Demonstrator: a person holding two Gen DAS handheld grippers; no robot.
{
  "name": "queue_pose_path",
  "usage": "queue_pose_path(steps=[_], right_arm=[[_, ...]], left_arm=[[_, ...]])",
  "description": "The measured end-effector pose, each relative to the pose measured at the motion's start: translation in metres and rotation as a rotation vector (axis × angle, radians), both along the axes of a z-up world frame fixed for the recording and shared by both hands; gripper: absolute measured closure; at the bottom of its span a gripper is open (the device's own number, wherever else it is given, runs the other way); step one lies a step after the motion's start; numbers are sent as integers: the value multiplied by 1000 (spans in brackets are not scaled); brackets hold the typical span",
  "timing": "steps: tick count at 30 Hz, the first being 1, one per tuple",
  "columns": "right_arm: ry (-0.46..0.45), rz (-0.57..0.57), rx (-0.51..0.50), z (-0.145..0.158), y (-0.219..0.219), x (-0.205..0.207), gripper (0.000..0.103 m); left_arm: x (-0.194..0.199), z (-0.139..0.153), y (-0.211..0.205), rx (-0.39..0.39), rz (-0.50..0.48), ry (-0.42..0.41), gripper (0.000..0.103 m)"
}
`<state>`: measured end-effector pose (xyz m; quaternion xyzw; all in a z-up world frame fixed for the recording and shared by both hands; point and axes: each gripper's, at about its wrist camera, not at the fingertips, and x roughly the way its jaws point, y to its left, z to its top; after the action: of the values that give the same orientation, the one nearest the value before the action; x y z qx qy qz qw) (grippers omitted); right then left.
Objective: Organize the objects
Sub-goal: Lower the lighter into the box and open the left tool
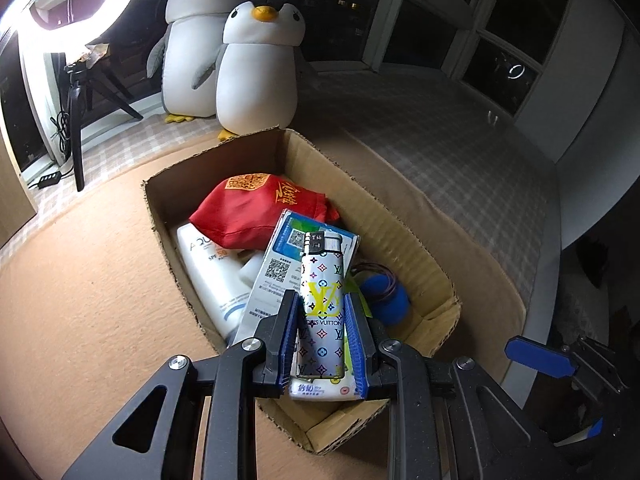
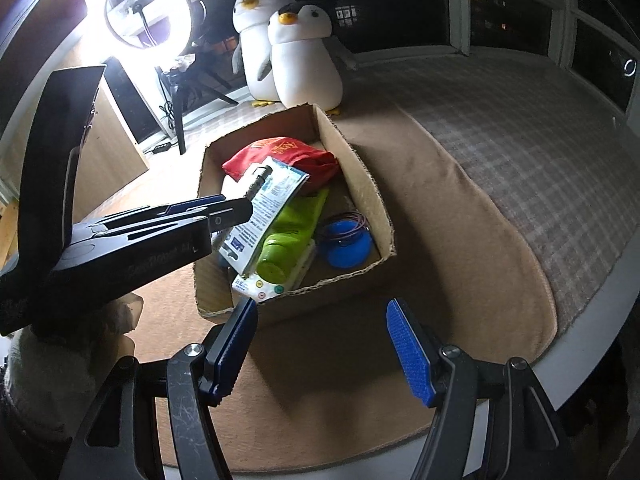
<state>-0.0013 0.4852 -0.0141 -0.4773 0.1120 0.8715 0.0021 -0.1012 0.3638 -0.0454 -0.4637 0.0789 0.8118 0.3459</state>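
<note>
My left gripper (image 1: 322, 300) is shut on a white patterned lighter (image 1: 322, 300) and holds it over the open cardboard box (image 1: 404, 236). The box holds a red pouch (image 1: 260, 210), a white sunscreen tube (image 1: 212, 272), a blue-and-white packet (image 1: 276, 264), a tissue pack (image 1: 316, 390) and a blue round object (image 1: 386, 300). In the right wrist view the left gripper (image 2: 244, 208) reaches over the box (image 2: 362, 184) from the left, above a green bottle (image 2: 292, 232). My right gripper (image 2: 322, 316) is open and empty, in front of the box's near wall.
Two plush penguins (image 1: 256, 68) stand behind the box. A ring light on a tripod (image 1: 76, 92) stands at the far left. The box sits on a tan blanket (image 1: 80, 300) over a checked sheet (image 1: 460, 152). Dark windows run along the back.
</note>
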Motion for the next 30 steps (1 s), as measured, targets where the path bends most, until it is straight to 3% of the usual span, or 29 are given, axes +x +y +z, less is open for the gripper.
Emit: queue_pose_path(steps=[9, 14, 24, 30], right_arm=[[-12, -1, -9, -4, 1, -3, 40], [-14, 1, -11, -4, 1, -3, 40], [-18, 9, -4, -3, -12, -6, 39], [-15, 32, 2, 1, -29, -8, 39]], left_arm=[[-4, -5, 2, -1, -4, -19, 77], [-5, -5, 0, 4, -1, -24, 56], [-6, 7, -19, 19, 22, -8, 50], [-8, 20, -48, 30, 74, 12, 34]])
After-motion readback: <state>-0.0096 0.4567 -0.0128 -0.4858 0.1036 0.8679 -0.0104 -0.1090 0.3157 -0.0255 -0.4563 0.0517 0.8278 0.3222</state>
